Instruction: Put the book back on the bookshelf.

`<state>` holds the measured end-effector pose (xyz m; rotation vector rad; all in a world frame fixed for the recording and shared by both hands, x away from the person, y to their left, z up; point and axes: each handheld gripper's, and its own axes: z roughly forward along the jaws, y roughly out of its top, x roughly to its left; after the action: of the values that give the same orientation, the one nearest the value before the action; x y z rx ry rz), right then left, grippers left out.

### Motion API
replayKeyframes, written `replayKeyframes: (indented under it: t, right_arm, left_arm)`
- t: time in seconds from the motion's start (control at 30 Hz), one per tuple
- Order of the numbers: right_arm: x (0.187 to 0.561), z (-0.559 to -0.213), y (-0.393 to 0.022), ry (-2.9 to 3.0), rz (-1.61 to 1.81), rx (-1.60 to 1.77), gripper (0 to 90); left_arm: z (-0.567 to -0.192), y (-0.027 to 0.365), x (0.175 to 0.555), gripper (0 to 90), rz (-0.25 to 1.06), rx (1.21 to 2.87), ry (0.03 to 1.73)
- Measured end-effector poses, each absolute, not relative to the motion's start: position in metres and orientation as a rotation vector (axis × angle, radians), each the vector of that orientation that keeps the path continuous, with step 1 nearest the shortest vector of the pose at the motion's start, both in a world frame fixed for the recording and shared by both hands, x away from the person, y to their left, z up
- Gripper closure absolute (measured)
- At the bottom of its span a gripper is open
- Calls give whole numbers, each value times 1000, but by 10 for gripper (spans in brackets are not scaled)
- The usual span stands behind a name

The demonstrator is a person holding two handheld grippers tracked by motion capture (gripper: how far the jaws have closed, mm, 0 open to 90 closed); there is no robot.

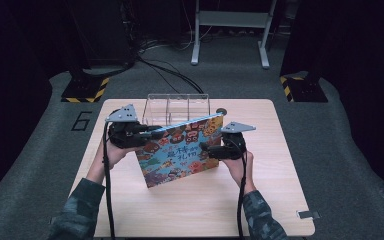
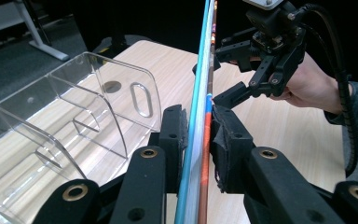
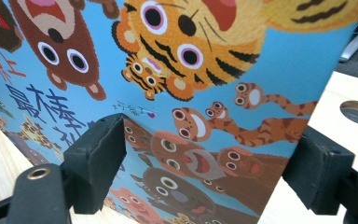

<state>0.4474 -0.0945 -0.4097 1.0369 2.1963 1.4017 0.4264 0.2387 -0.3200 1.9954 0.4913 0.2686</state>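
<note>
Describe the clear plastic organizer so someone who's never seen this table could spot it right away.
Start at the pale wooden table and look to its far edge, just behind the colourful picture book that stands on edge. There sits the clear plastic organizer, an open-topped box split by dividers into compartments. It is the see-through thing here, with a slot handle cut in its end wall.

Beyond your bench (image 1: 280, 200) you see grey carpet (image 1: 350, 165), a dark room, black cables (image 1: 170, 70), a grey metal frame (image 1: 230, 20) and hazard-striped stand bases (image 1: 85, 90).
</note>
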Motion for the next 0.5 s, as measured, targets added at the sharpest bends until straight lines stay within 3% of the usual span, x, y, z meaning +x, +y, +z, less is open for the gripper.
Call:
replayKeyframes:
  t: [0.33, 0.5]
  right_arm:
    - [448, -409, -94, 2202, 1398, 1029, 192]
    - [447, -409, -95, 2204, 1401, 1024, 196]
  left_arm:
    - [-317, 230, 429, 720, 267, 2089, 490]
    - [-318, 229, 428, 757, 251, 2090, 490]
